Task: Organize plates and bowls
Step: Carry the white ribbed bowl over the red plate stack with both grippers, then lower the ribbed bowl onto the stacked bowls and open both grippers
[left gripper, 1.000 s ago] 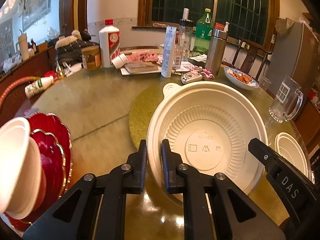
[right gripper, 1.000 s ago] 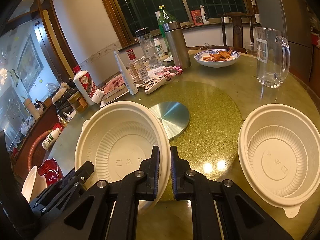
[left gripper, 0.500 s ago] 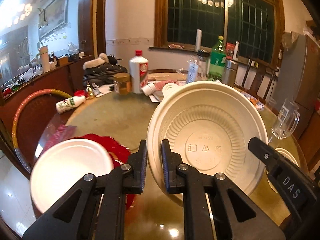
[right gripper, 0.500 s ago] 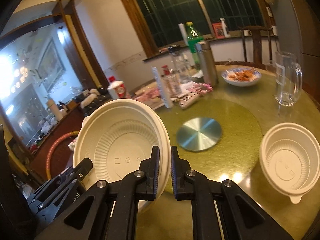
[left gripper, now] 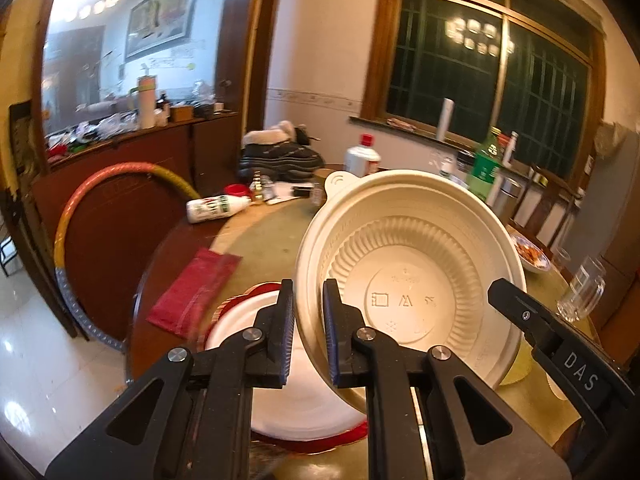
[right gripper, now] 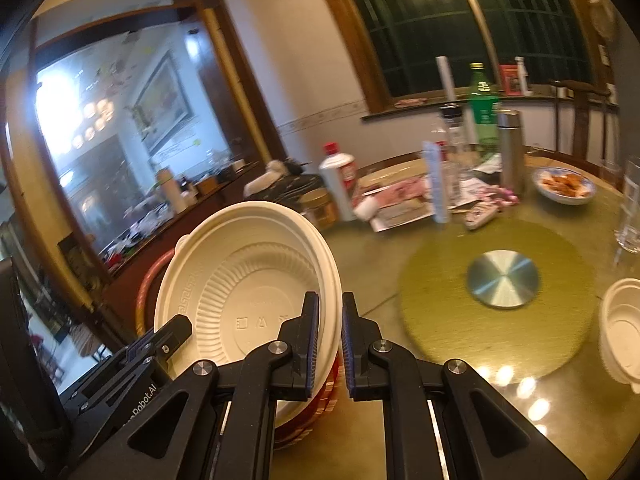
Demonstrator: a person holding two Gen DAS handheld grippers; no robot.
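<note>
A large cream plastic bowl [left gripper: 412, 264] hangs tilted in the air, held by its rim from both sides. My left gripper [left gripper: 308, 292] is shut on its left rim, and my right gripper [right gripper: 330, 300] is shut on its right rim. The same bowl [right gripper: 248, 280] fills the left of the right wrist view. Under it, near the table's edge, lies a white plate [left gripper: 240, 332] on a stack of red plates [left gripper: 348, 436]. The red plates [right gripper: 324, 392] also show just under the bowl in the right wrist view. A smaller cream bowl [right gripper: 624, 328] stands on the table at far right.
A green round mat [right gripper: 500, 332] with a metal disc [right gripper: 503, 278] covers the table's middle. Bottles, a steel flask [right gripper: 512, 144], a dish of food [right gripper: 564, 186] and a glass mug [right gripper: 630, 216] crowd the far side. A red cloth [left gripper: 192, 292] lies at the table's left edge.
Both grippers have lifted the large bowl and carried it left, from above the green mat to above the white plate and red plates. The small bowl has fallen behind at the right.
</note>
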